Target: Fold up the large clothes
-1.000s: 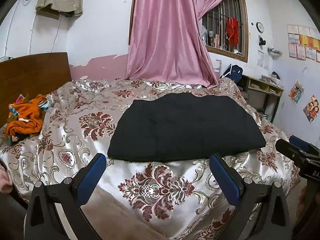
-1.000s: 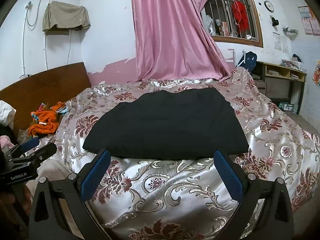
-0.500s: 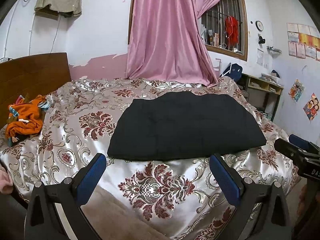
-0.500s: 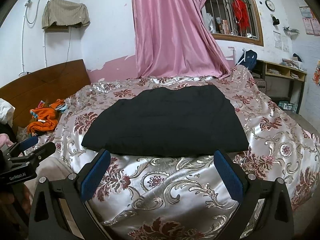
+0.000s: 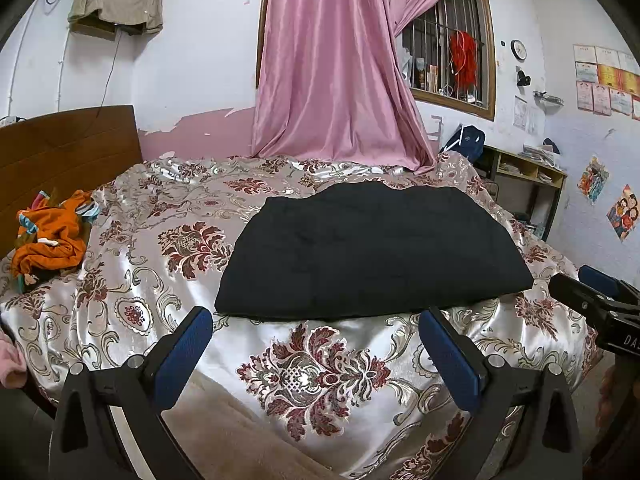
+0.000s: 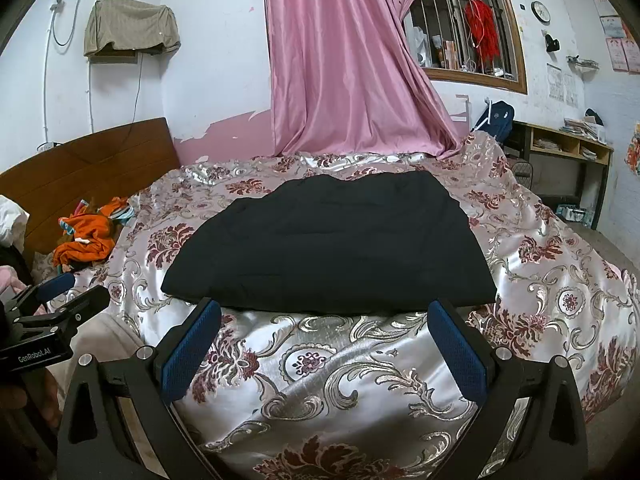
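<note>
Not much has moved since a second ago: both cameras have come a tiny bit closer to the bed, and the black garment lies just where it did. It is one big dark piece, folded flat into a wide shape, in the middle of the bed on the shiny flowered cover. Its near edge runs straight across, just past the tips of both tongs. Its far edge is a little bumpy.

There are two tongs. The left gripper is spread wide with nothing between its blue pads. The right gripper is spread wide too and holds nothing. Both hang over the near side of the bed and do not touch the garment. Each one shows at the side of the other's view.

There is bare cover all around the garment: a wide strip on the left, a thinner strip on the right, and a strip in front where the bed drops off.

One pile of orange clothes sits far to the left, near the brown headboard, well apart from the garment. One pink curtain hangs down behind the bed and its bottom touches the cover. A barred window and a wooden shelf are on the right. Nothing lies on top of the garment.
</note>
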`<state>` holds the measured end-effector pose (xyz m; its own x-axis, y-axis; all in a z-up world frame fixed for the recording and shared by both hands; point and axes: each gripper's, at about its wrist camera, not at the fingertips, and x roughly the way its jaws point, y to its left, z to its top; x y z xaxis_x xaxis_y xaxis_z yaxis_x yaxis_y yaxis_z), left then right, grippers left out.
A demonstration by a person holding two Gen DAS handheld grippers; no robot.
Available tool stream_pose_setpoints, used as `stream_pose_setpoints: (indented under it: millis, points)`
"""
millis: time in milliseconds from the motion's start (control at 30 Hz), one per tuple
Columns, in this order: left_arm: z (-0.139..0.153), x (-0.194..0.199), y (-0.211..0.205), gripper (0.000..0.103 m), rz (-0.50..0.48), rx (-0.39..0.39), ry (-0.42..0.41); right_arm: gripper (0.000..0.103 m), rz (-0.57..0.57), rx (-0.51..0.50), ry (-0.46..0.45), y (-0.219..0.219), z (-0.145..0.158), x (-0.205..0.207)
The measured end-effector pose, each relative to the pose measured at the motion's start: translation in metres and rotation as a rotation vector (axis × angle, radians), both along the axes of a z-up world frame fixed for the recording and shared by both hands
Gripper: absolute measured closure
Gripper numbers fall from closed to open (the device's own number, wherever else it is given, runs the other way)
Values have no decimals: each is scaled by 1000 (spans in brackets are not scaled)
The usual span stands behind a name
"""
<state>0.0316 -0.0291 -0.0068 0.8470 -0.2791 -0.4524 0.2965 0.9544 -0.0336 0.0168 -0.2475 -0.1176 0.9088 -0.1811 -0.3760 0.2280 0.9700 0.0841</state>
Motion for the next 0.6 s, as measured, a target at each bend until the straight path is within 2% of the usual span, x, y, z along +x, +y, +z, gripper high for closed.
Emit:
stream_pose_setpoints:
  millis: [600]
  points:
    - [0,0,0,0,1,0,0,2,2,0,0,-2,0,0]
